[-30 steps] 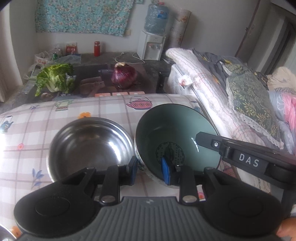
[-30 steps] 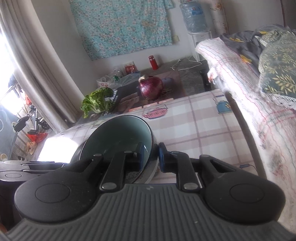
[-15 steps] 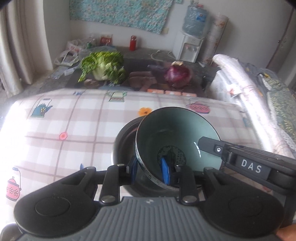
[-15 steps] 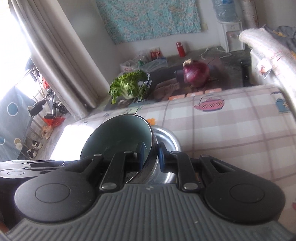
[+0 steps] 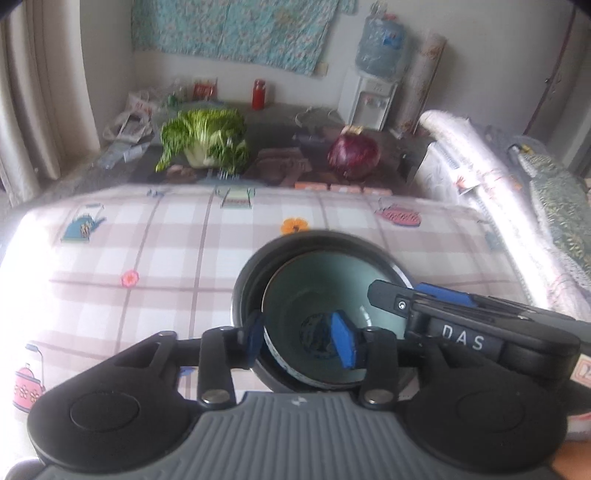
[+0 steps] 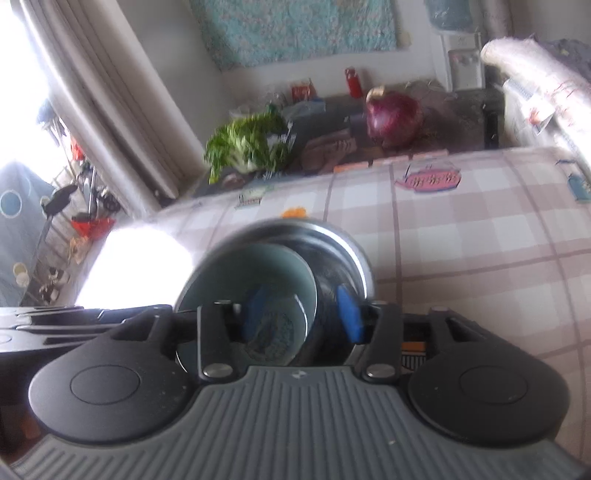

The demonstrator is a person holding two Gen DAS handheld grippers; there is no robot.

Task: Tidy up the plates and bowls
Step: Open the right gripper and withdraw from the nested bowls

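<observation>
Left gripper [image 5: 301,338]: its blue pads stood apart, one on each side of the near rim of the green bowl. The jaws had just been opening. The pads no longer squeezed the rim.
Right gripper [image 6: 301,314]: its blue pads stood apart too, one inside the green bowl and one outside it, over the steel bowl. These jaws had just been opening as well, and they did not pinch the rim.
Green bowl [image 5: 317,295]: it sat inside the steel bowl, tipped a little to one side. It had a dark round pattern at the bottom.
Steel bowl [image 6: 332,243]: it stood on the table, right in front of both grippers. It was bigger than the green bowl and went all around it.
Table [image 5: 177,258]: it wore a pink checked cloth with teapots and little flowers on it.
Cabbage [image 5: 205,138]: green and leafy, it lay past the far edge of the table.
Red onion [image 5: 354,153]: it lay beside the cabbage, well apart from the bowls.
Water dispenser [image 5: 373,99]: it stood by the far wall, under a blue flowery cloth [image 5: 229,29].
</observation>
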